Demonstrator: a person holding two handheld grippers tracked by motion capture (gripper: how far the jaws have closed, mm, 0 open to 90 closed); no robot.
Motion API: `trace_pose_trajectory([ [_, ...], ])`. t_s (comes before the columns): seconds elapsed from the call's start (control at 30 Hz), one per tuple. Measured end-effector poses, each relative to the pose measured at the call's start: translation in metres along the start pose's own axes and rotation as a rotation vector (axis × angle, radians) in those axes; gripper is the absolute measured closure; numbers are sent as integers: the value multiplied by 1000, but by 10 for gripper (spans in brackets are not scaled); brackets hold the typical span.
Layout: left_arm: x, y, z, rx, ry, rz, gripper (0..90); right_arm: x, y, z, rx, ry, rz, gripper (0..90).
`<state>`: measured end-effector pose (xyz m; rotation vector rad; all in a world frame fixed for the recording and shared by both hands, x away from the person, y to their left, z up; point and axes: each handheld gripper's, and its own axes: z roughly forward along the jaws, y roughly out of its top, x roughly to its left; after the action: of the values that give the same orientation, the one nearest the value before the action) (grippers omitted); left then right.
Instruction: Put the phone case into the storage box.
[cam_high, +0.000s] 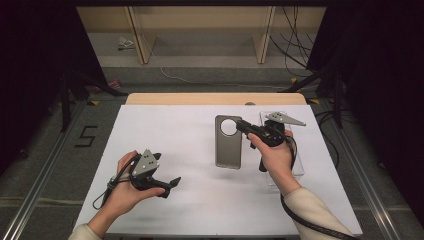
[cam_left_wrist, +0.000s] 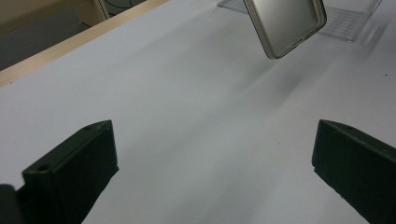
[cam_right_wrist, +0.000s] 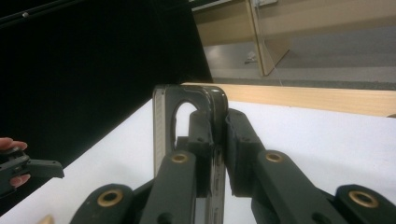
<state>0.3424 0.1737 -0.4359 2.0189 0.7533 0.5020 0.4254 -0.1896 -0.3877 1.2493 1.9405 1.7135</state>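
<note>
A grey phone case (cam_high: 228, 147) with a round camera cutout is held near the middle of the white table (cam_high: 170, 130). My right gripper (cam_high: 241, 126) is shut on its top edge beside the cutout. In the right gripper view the jaws of my right gripper (cam_right_wrist: 219, 135) pinch the wall of the case (cam_right_wrist: 161, 126). My left gripper (cam_high: 172, 184) hovers at the front left, open and holding nothing. In the left gripper view my left gripper (cam_left_wrist: 215, 149) has its jaws wide apart, and the case (cam_left_wrist: 286, 23) looks raised above the table beyond them.
A clear plastic box (cam_high: 300, 165) lies under the person's right hand at the table's right side, also seen as the clear box (cam_left_wrist: 348, 23) behind the case. The wooden table edge (cam_high: 215, 98) runs along the back. Dark curtains and floor cables surround the table.
</note>
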Motion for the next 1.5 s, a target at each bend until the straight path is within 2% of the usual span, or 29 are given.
trace_pose_trajectory([
  [0.57,0,1,-1,-6,3,-1,0,-4,7,-7,-23,-13,4,825],
  [1.5,2,1,-1,-8,8,-6,0,-19,20,-22,-66,-47,12,825],
])
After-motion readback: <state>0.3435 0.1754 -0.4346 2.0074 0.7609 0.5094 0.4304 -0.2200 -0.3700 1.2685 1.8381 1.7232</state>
